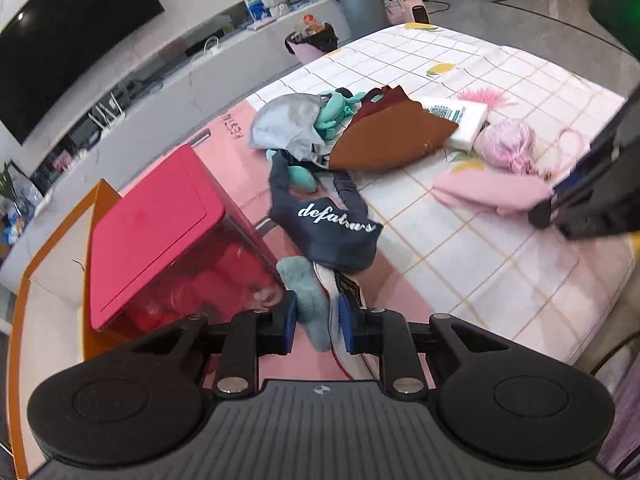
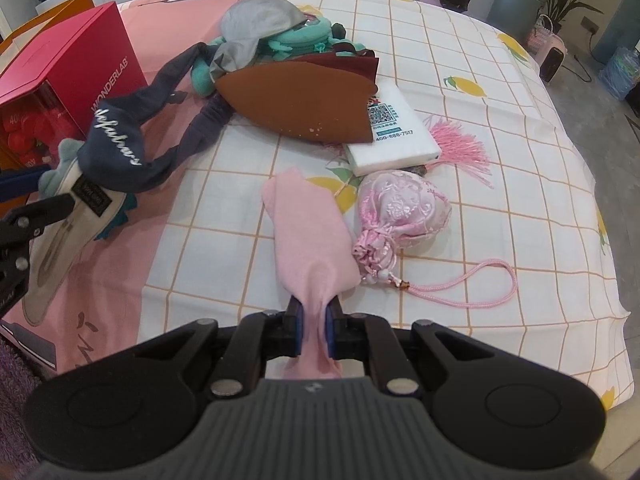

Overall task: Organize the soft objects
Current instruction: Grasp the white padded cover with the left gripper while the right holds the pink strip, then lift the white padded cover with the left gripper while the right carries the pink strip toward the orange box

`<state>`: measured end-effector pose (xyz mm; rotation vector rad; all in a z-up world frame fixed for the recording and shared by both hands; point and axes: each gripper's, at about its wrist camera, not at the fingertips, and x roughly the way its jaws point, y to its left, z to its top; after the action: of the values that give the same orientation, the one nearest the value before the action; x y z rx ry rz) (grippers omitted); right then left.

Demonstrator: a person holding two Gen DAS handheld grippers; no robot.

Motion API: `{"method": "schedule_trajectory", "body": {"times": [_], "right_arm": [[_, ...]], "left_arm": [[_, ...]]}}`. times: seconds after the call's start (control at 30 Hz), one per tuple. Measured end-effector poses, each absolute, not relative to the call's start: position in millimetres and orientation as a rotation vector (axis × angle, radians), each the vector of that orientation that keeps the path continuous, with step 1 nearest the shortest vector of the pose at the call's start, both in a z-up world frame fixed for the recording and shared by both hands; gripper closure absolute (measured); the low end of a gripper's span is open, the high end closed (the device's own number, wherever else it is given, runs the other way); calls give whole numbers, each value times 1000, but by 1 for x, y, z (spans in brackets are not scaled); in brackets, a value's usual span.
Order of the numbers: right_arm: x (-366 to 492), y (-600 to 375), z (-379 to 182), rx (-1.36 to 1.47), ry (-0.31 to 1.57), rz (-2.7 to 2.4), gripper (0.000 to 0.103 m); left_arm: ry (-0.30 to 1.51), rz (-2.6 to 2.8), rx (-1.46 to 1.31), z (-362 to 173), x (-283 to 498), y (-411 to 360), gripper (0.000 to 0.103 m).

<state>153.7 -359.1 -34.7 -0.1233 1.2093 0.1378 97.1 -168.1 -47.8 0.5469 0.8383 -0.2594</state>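
Observation:
My left gripper is shut on a teal and white sock, seen at the left of the right wrist view. A navy headband with white lettering lies over the sock's far end. My right gripper is shut on a pink sock, which stretches forward on the checked bed cover; it also shows at the right of the left wrist view. A pile of grey, teal, maroon and brown cloths lies further back.
A red box with an orange box behind it stands at the left. A white tissue pack, a pink satin pouch with cord and a pink tassel lie to the right of the pink sock.

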Motion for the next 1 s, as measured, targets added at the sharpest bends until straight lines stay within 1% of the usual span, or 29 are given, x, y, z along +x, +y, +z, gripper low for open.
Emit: {"method": "schedule_trajectory", "body": {"times": [0.07,0.1,0.13,0.17,0.2,0.23,0.27,0.3,0.37,0.4,0.43,0.5,0.53,0.57,0.6,0.63,0.73,0.87,0.9,0.97,1.0], "right_arm": [[153,-358,-35,-126,1210,139,94],[154,-358,-35,-127,1211,140,94],[154,-358,-35,-130,1211,142,94],[154,-357,-36,-132,1212,143,93],[154,-357,-36,-136,1213,145,93],[153,-356,-36,-141,1215,147,93],[153,-355,-36,-145,1215,149,93],[153,-355,-37,-148,1216,152,93],[153,-354,-37,-152,1217,155,93],[153,-354,-37,-153,1218,155,93],[153,-354,-37,-153,1219,155,92],[153,-353,-38,-155,1222,157,90],[154,-353,-38,-157,1222,157,88],[154,-353,-38,-159,1223,157,86],[154,-353,-39,-160,1223,158,86],[154,-352,-39,-161,1223,159,86],[154,-352,-39,-164,1224,163,86],[153,-351,-38,-168,1219,172,87],[152,-351,-38,-167,1216,175,87],[152,-353,-36,-156,1209,178,91],[152,-354,-36,-147,1211,177,91]], "left_arm": [[825,-271,544,-51,90,-161,77],[824,-273,540,-55,88,-159,67],[831,-261,536,-59,88,-156,51],[858,-249,527,-63,88,-153,46],[896,-238,506,-70,92,-150,38],[919,-224,480,-75,96,-148,32],[929,-211,456,-78,97,-144,28],[931,-204,433,-82,99,-142,22],[921,-199,404,-87,100,-137,17],[911,-193,393,-88,101,-136,13],[902,-182,386,-90,102,-134,10],[893,-147,386,-93,106,-132,10],[891,-146,378,-93,108,-131,12],[892,-159,357,-93,109,-128,17],[896,-180,332,-92,108,-126,28],[900,-185,315,-91,107,-124,31],[887,-192,336,-91,104,-124,35],[885,-200,351,-91,101,-126,36],[892,-201,344,-90,102,-125,36],[901,-207,326,-87,101,-123,36],[902,-214,319,-86,100,-122,36]]}}
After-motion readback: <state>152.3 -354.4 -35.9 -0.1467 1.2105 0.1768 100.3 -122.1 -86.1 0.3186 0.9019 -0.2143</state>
